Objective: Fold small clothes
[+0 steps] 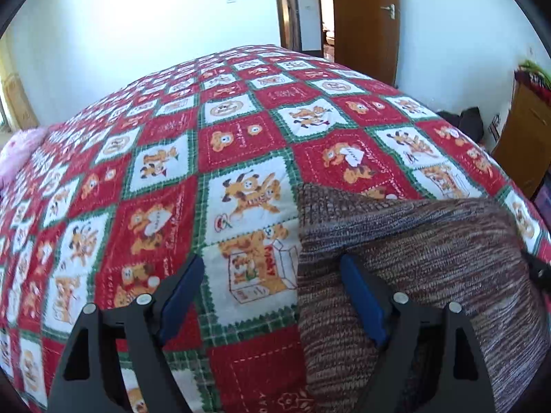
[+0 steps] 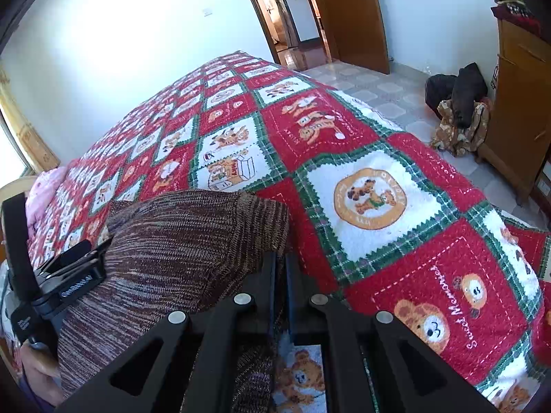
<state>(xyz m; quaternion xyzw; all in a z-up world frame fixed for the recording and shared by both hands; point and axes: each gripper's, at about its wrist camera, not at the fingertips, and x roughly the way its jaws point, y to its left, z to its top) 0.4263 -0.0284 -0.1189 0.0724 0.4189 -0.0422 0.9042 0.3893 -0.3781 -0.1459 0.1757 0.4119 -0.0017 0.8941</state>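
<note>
Bedspread [image 1: 165, 179] in red, white and green checks is filling both views, with the brown knit [image 1: 413, 258] lying on its near part. Left gripper [image 1: 272, 296] is hovering wide open, one blue finger [image 1: 361, 299] over the knit's edge, the other over bare bedspread. Right gripper [image 2: 280, 268] is sitting clamped tight on the knit's edge [image 2: 268, 241]. Only the right view is catching the tiled floor [image 2: 378, 93] and dark bundle [image 2: 458, 93]; only the left view is showing the open jaws.
</note>
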